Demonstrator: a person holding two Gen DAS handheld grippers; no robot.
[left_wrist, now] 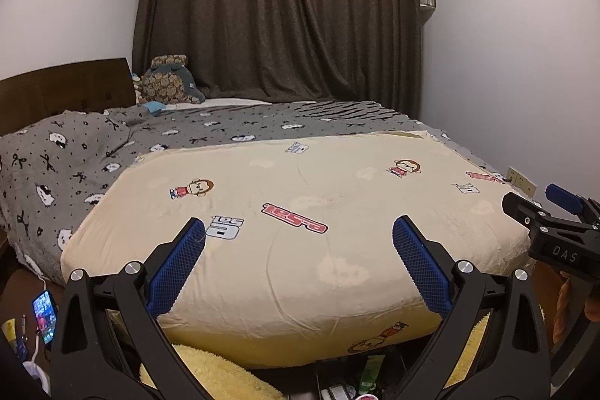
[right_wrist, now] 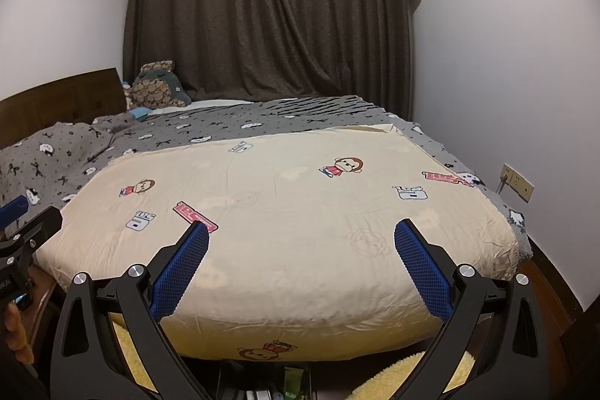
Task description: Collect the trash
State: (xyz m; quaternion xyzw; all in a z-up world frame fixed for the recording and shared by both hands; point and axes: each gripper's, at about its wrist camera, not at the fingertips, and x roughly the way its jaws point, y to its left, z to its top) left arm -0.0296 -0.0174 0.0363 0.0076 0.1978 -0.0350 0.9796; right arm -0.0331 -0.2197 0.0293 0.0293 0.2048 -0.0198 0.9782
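My left gripper is open and empty, held above the near end of a bed with a cream cartoon-print quilt. My right gripper is open and empty over the same quilt. The right gripper also shows at the right edge of the left wrist view, and the left gripper at the left edge of the right wrist view. Small packets and a green wrapper lie in a dark gap below the foot of the bed; the green wrapper also shows in the right wrist view. No trash shows on the quilt.
A grey patterned blanket covers the far and left part of the bed. A plush toy sits by the wooden headboard. Dark curtains hang behind. A lit phone lies at lower left. Yellow fluffy fabric lies below. A wall socket is at right.
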